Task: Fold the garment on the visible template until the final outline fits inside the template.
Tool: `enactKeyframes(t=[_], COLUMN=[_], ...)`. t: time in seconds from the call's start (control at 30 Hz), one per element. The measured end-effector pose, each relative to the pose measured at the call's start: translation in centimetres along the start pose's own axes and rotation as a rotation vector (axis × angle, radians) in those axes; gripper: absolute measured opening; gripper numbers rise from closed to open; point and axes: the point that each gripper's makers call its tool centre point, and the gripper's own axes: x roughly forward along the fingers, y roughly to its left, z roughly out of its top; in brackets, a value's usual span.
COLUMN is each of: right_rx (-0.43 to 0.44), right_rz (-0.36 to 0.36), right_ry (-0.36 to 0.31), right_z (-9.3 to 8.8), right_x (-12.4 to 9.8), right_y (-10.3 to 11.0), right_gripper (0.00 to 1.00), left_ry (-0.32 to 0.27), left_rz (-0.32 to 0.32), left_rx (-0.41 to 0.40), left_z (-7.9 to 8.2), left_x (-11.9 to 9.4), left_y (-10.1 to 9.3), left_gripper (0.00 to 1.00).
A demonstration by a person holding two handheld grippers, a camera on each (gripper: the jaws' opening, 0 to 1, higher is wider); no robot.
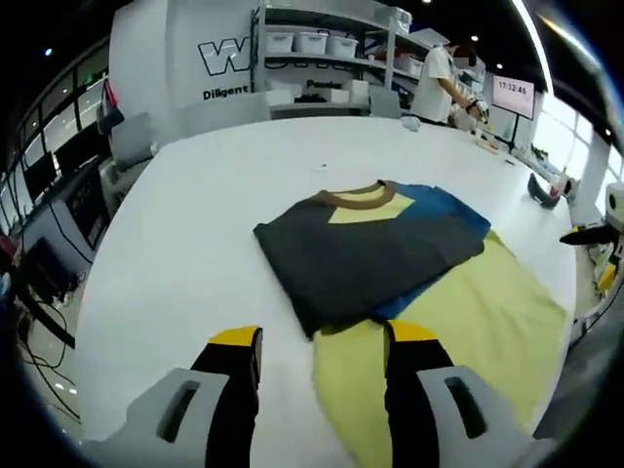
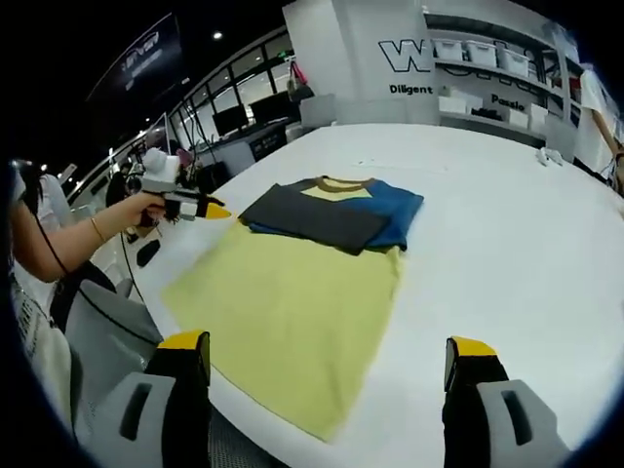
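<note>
Ahead of both released grippers: folded shirt (image 2: 331,216) overhanging the template's (image 2: 292,312) far end.
Left gripper (image 1: 322,353) nearer; right gripper (image 2: 327,363) at near edge.

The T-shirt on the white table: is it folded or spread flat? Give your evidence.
Folded. The T-shirt is a compact block with stacked dark and blue layers below the collar, lying across one end of the yellow template.

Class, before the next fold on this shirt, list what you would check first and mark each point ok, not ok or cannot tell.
1. Left gripper empty, open: ok.
2. Right gripper empty, open: ok.
3. Garment whole and visible on the table: ok.
4. Folded upper part lies flat: ok.
5. Yellow-green lower part folded up: not ok, still spread out.
6. Final outline fits the template: cannot tell.
</note>
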Motion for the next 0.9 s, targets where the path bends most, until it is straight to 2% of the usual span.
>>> enactKeyframes(t=[0.13, 0.2, 0.27, 0.4, 0.43, 0.5, 0.63, 0.9], right_rx=[0.002, 0.005, 0.007, 0.006, 0.005, -0.001, -0.002, -0.002], right_rz=[0.006, 0.011, 0.014, 0.017, 0.025, 0.025, 0.026, 0.041], right_ry=[-0.004, -0.003, -0.001, 0.002, 0.004, 0.002, 0.004, 0.032], right_z=[0.1, 0.1, 0.1, 0.0, -0.1, -0.3, -0.4, -1.4], right_x=[0.0, 0.0, 0.1, 0.1, 0.2, 0.5, 0.5, 1.0], right_y=[0.2, 0.4, 0.5, 0.7, 1.0, 1.2, 1.4, 2.2], right_gripper=[0.99, 0.99, 0.99, 0.99, 0.99, 0.98, 0.96, 0.93], left_ry=[0.003, 0.000, -0.003, -0.004, -0.020, 0.007, 0.019, 0.033], left_rz=[-0.006, -0.013, -0.019, -0.045, -0.064, -0.052, -0.046, -0.058], left_rx=[-0.001, 0.008, 0.015, 0.023, 0.001, 0.017, 0.025, -0.016], left_z=[-0.1, -0.1, -0.2, -0.5, -0.6, -1.5, -1.8, -3.0], left_x=[-0.4, -0.7, -1.0, -1.4, -1.5, -1.7, -1.8, -2.8], left_y=[-0.3, -0.7, -1.0, -1.7, -2.1, -2.0, -1.9, -2.5], left_gripper=[0.69, 0.81, 0.86, 0.88, 0.88, 0.89, 0.88, 0.85])
